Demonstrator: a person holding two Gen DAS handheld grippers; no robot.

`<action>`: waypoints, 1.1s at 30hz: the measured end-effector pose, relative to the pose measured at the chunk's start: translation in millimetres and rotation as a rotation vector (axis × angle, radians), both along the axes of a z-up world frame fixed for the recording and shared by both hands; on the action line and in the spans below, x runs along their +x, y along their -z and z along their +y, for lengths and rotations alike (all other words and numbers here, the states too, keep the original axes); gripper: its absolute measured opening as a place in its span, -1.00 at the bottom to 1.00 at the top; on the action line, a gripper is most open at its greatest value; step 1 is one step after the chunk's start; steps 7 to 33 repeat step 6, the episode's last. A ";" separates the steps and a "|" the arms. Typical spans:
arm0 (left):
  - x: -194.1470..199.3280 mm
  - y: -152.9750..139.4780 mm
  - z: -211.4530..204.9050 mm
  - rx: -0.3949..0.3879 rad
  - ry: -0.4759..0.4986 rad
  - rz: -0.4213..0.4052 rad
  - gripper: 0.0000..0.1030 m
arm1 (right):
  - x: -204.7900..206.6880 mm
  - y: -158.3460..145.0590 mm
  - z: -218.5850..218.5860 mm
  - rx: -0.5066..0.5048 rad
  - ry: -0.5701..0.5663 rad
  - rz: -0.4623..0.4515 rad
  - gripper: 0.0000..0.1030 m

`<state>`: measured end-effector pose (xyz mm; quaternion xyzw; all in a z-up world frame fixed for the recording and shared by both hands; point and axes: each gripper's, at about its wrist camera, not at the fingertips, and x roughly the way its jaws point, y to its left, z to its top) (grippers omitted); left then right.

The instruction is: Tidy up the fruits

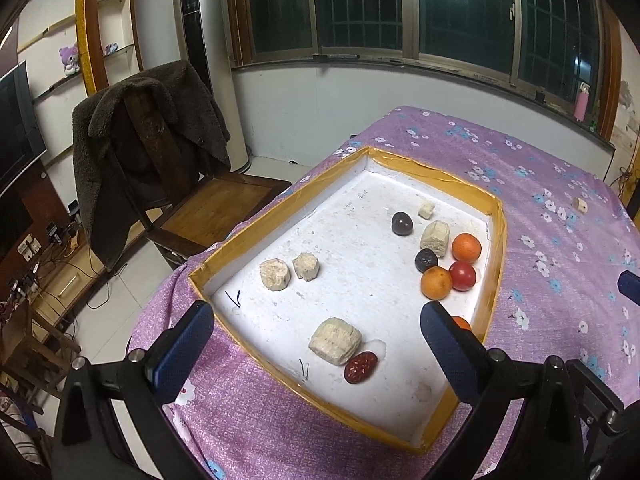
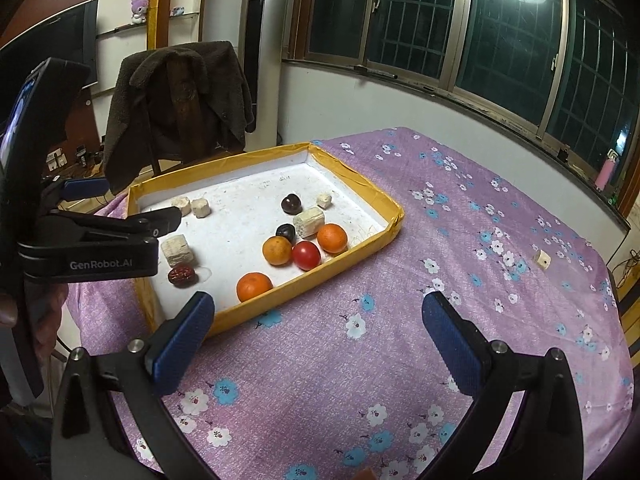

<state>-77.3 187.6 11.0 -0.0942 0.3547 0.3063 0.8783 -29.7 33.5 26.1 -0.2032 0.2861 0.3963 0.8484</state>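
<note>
On the worktop (image 2: 360, 360), under a purple flowered cloth (image 2: 460, 208): one shallow tray (image 2: 352, 176), yellow rim, white floor. Contents: three oranges (image 2: 332, 237), one red tomato (image 2: 306, 255) and two dark plums (image 2: 291, 204) gathered near its right wall; one red date (image 1: 361, 367) touching a pale cut block (image 1: 335, 341) near the front. Left gripper (image 1: 316, 354): above the tray, jaws wide apart, empty. Right gripper (image 2: 316, 338): above bare cloth beside the tray, jaws wide apart, empty.
</note>
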 end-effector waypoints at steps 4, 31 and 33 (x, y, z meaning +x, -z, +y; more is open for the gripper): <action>0.6 -1.3 5.0 -0.021 -0.002 -0.028 1.00 | 1.4 2.1 0.0 -0.007 0.005 0.003 1.00; 4.4 -1.5 5.8 -0.019 0.002 -0.023 1.00 | 4.7 3.0 1.1 -0.009 0.012 0.008 1.00; 4.4 -1.5 5.8 -0.019 0.002 -0.023 1.00 | 4.7 3.0 1.1 -0.009 0.012 0.008 1.00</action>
